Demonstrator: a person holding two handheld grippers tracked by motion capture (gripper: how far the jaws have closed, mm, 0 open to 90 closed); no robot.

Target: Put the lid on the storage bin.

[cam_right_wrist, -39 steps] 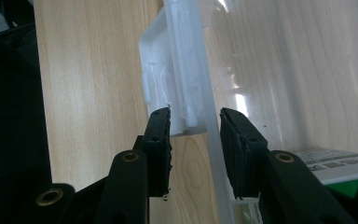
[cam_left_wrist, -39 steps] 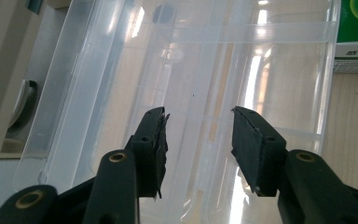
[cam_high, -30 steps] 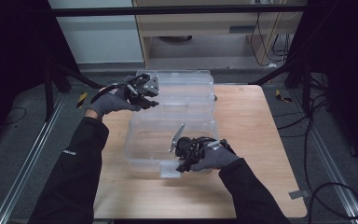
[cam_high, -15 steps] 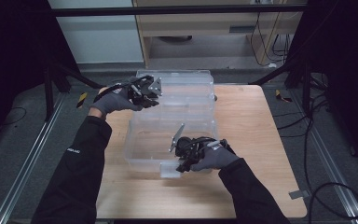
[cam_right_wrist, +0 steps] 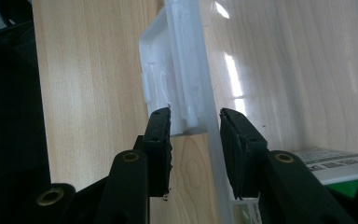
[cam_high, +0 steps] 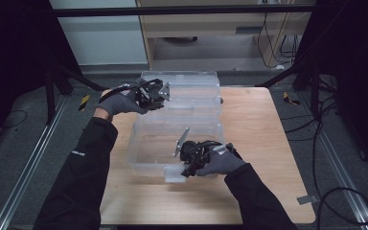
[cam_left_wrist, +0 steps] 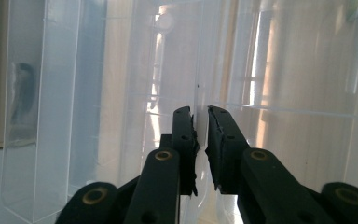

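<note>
A green-and-white label [cam_right_wrist: 340,170] is cut off by the picture's edge.

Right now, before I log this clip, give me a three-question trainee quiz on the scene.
1. True or false: the left gripper is at the open lid of the clear box.
2. Which part does the right gripper straddle? A) the front wall with the latch B) a rear corner C) the table
3. What have the left jaws just been doing?

Key: 1 true. 2 A. 3 Closing, with a thin edge of the lid between them.
</note>
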